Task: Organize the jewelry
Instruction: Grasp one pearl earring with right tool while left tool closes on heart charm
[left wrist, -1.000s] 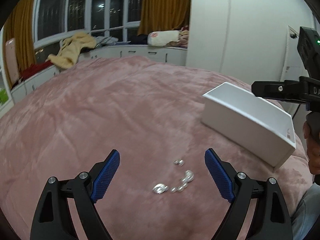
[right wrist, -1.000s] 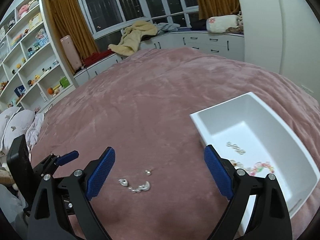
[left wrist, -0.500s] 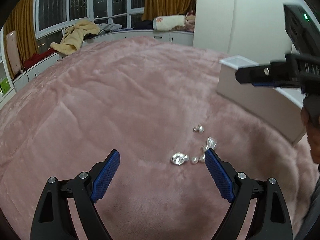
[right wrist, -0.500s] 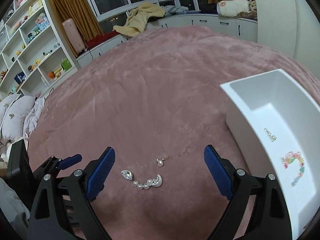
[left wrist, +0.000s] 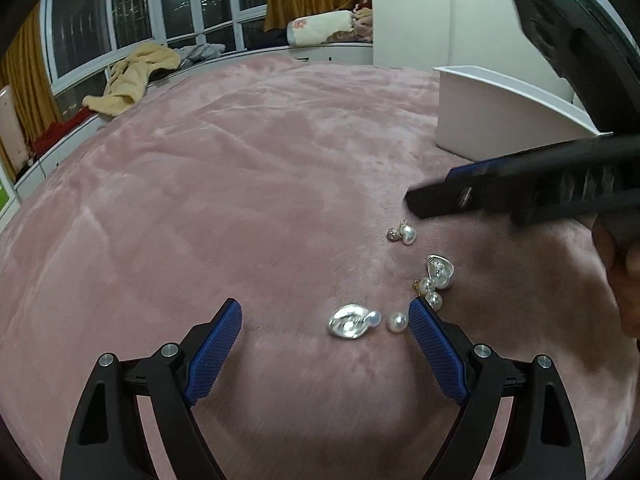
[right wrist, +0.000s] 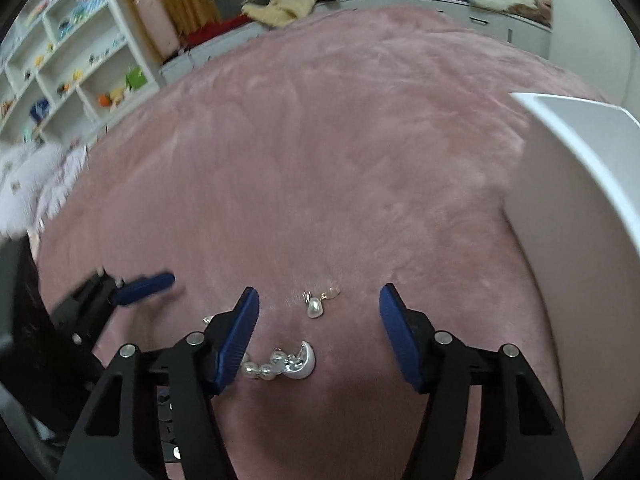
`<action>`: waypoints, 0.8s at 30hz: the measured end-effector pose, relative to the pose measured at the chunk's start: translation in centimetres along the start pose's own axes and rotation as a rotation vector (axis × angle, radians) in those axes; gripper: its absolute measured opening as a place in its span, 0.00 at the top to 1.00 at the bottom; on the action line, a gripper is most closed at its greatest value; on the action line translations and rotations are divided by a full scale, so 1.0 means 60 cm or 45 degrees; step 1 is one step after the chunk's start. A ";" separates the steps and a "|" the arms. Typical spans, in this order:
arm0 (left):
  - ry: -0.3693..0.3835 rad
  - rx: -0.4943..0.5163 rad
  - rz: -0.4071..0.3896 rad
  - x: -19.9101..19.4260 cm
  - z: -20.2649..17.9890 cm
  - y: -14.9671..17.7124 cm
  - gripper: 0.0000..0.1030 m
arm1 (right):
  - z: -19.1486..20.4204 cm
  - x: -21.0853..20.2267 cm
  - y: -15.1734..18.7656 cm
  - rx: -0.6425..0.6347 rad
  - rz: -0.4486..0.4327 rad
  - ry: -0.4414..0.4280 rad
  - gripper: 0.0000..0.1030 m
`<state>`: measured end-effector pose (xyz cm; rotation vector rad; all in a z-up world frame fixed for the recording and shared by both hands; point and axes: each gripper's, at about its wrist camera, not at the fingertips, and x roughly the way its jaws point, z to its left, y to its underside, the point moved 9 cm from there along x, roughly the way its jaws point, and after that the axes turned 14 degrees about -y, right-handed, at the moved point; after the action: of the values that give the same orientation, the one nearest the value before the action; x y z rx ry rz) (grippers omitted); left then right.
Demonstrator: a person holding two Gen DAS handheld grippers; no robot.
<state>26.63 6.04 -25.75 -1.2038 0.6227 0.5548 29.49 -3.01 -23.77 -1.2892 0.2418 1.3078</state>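
A bedroom is being shown, with night-dark windows, mustard curtains and a wide pink plush bedspread (left wrist: 248, 184) serving as the work surface. A white box (left wrist: 492, 120) is standing at about 2 o'clock in the left wrist view, well apart from the loose jewelry.

The jewelry is lying on the spread in a small cluster: a silver shell-shaped piece (left wrist: 349, 322) with a pearl (left wrist: 397, 322) beside it, a silver heart piece (left wrist: 440, 271) with pearls trailing from it, and a small pearl earring (left wrist: 405, 234) at about 12 o'clock from the heart.

The left gripper (left wrist: 325, 344) is being held wide open and empty, low over the spread, with the shell piece between its fingers and the pearl just beside the right one. The right gripper (right wrist: 320, 334) is likewise being held open and empty, with the small earring (right wrist: 316, 307) lying ahead between its fingers and the heart piece (right wrist: 301, 363) nearer its left finger.

The step in hand is judged to be a pick of one piece. The chosen piece is best being centred between the fingers, and the tips are best being pressed lightly into the pile before closing, since small rounded pearls are likely to be slipping or being buried in the plush. The two grippers are close together, so one is probably better being kept back while the other is closing.
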 end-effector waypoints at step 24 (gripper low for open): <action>0.116 -0.069 0.071 0.008 0.002 0.009 0.71 | -0.029 -0.014 0.003 0.115 -0.042 -0.056 0.87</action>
<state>26.61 6.32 -26.41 -1.2712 0.7246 0.5690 29.92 -4.93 -23.88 -1.1829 0.2449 1.2813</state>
